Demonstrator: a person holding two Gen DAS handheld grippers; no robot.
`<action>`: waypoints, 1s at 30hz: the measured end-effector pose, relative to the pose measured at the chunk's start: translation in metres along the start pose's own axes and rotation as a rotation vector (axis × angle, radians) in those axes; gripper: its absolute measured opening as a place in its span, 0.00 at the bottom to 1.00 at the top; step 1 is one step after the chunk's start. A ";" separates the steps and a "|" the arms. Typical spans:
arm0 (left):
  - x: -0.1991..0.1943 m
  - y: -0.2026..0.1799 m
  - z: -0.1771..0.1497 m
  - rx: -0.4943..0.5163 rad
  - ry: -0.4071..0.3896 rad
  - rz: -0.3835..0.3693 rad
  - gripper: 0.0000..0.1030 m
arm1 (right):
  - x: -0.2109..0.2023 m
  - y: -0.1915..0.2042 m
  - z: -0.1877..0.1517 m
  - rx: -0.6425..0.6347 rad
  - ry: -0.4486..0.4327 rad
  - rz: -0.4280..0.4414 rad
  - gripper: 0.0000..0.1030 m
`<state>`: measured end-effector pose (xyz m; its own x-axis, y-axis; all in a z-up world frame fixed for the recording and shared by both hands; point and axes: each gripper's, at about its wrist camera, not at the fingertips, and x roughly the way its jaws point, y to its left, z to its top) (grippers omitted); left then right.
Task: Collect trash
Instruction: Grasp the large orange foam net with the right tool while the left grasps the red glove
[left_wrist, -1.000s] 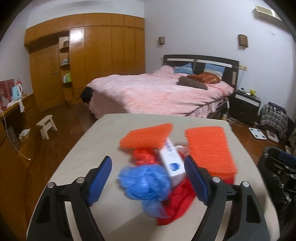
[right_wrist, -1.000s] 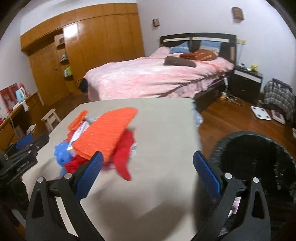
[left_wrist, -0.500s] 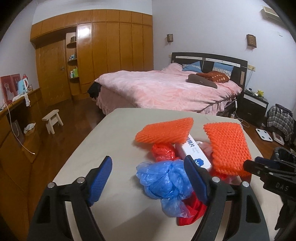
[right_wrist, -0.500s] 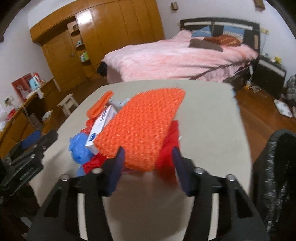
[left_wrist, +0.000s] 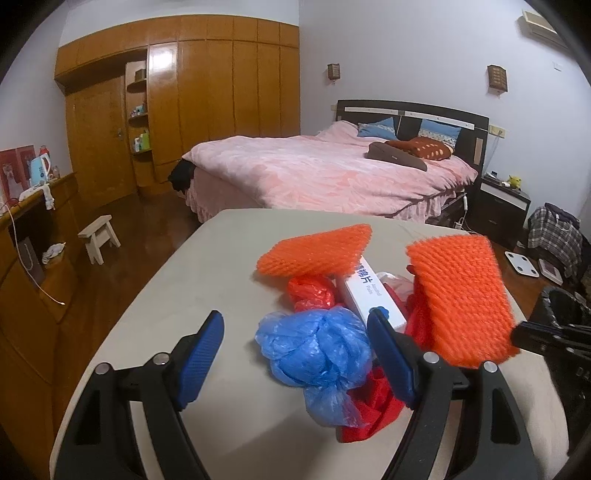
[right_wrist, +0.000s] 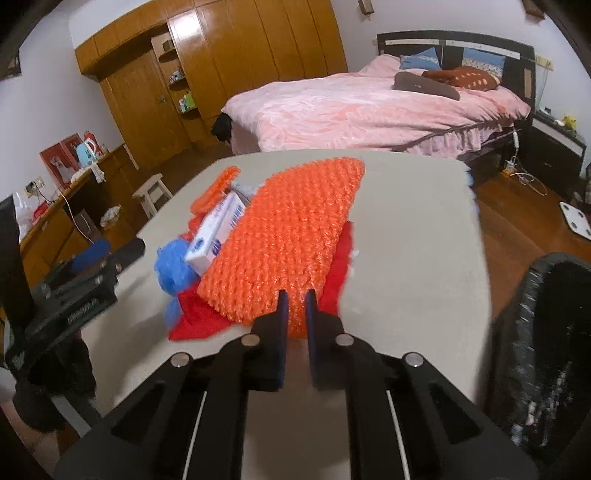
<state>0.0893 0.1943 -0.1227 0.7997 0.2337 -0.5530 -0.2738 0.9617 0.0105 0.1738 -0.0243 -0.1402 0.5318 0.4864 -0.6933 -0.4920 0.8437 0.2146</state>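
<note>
Two hand-held tools work over a beige desk (left_wrist: 192, 280) in a bedroom. A small heap of trash lies on the desk, and everything here is placed relative to that heap. The right tool (right_wrist: 294, 306), at the heap's near right edge, is clenched on the near edge of a large orange foam net (right_wrist: 288, 236), with its blue pads pinching the mesh between them. This net lies tilted across the top of the heap. Under it sits a red plastic bag (right_wrist: 199, 317), spread flat on the desk. A white box with blue print (right_wrist: 216, 230) leans against the net's left side. A crumpled blue plastic bag (left_wrist: 317, 347) rests at the heap's near left corner. A second orange foam net (left_wrist: 317, 251) lies at the heap's far left, with a small red bag (left_wrist: 312, 291) just beneath it. The left tool (left_wrist: 295, 343) is released, its jaws spread wide, with the blue bag between them but not pressed. A black-lined trash bin (right_wrist: 546, 332) stands to the right of the heap, beside the desk. A pink-covered bed (left_wrist: 325, 173) stands beyond the heap.
</note>
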 end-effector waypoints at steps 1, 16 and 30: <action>0.000 -0.001 0.000 0.001 0.001 -0.002 0.76 | -0.002 -0.003 -0.002 -0.003 0.005 -0.010 0.06; 0.001 -0.009 -0.007 0.020 0.013 -0.013 0.76 | -0.004 -0.039 -0.021 0.063 0.006 -0.131 0.68; 0.004 -0.005 -0.010 0.021 0.021 -0.005 0.76 | 0.042 -0.026 -0.017 0.041 0.073 -0.134 0.68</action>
<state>0.0885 0.1886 -0.1335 0.7895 0.2261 -0.5705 -0.2585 0.9657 0.0249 0.1976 -0.0297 -0.1864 0.5386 0.3523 -0.7654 -0.3908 0.9092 0.1436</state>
